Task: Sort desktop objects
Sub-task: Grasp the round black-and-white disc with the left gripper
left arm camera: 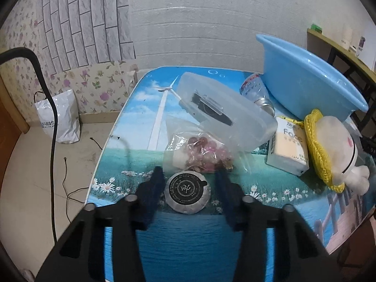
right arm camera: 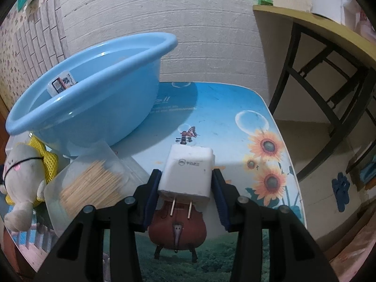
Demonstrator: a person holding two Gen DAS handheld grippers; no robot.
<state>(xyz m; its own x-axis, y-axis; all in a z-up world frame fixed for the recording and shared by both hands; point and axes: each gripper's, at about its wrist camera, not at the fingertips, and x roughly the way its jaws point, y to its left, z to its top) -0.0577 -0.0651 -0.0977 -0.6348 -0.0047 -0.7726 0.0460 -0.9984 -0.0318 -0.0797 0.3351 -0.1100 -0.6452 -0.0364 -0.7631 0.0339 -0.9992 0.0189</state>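
Note:
In the left wrist view my left gripper [left arm camera: 189,171] is open, its fingers either side of a round wrapped soap [left arm camera: 187,192] on the picture-printed table [left arm camera: 188,239], not gripping it. Just beyond lie a clear bag of pink beads [left arm camera: 199,152] and a clear plastic case [left arm camera: 225,115]. In the right wrist view my right gripper [right arm camera: 186,174] has its pads against the sides of a white plug charger [right arm camera: 188,174], prongs pointing towards the camera. A blue basin [right arm camera: 94,94] stands behind on the left, a small labelled packet [right arm camera: 61,83] inside it.
Left wrist view: blue basin [left arm camera: 305,80], plastic bottle [left arm camera: 256,91], tissue pack [left arm camera: 290,145], plush toy with yellow net [left arm camera: 333,155]. Right wrist view: plush toy [right arm camera: 23,178], bag of toothpicks [right arm camera: 94,183], a wooden desk [right arm camera: 317,28] to the right beyond the table edge.

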